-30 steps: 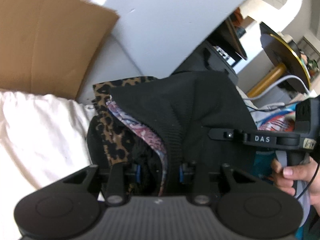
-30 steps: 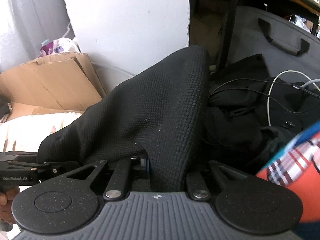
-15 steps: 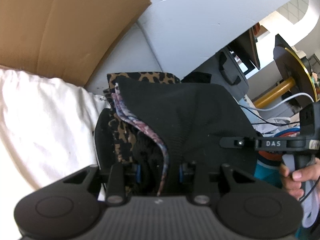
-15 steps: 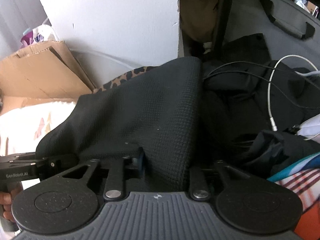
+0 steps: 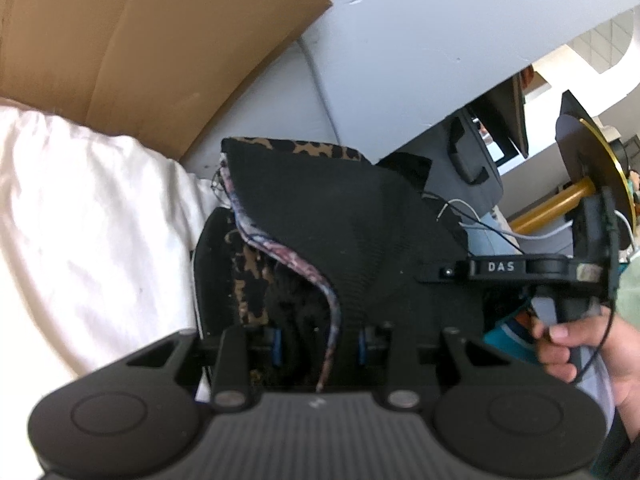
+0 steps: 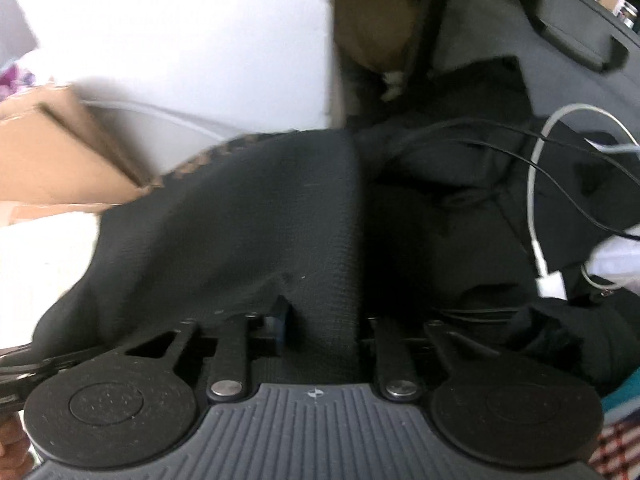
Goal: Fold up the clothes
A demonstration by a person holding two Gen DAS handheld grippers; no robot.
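A folded black knit garment (image 5: 340,224) lies on top of a stack with a leopard-print piece (image 5: 320,147) and a floral-edged piece (image 5: 288,256). My left gripper (image 5: 318,346) is shut on the near edge of the black garment, with folds of cloth between its jaws. My right gripper (image 6: 320,330) is shut on the same black knit garment (image 6: 248,216) at its right end. The right gripper also shows from the side in the left wrist view (image 5: 520,270), held by a hand.
White bedding (image 5: 88,216) lies to the left, brown cardboard (image 5: 140,48) behind it, and a white wall panel (image 5: 440,40). To the right are dark clothes (image 6: 460,208), a grey bag (image 6: 560,52), black and white cables (image 6: 536,200), and a plaid item at the lower right.
Both grippers have lowered the black garment forward onto the leopard-print stack. It lies flatter and lower now. The right wrist view is blurred with motion.
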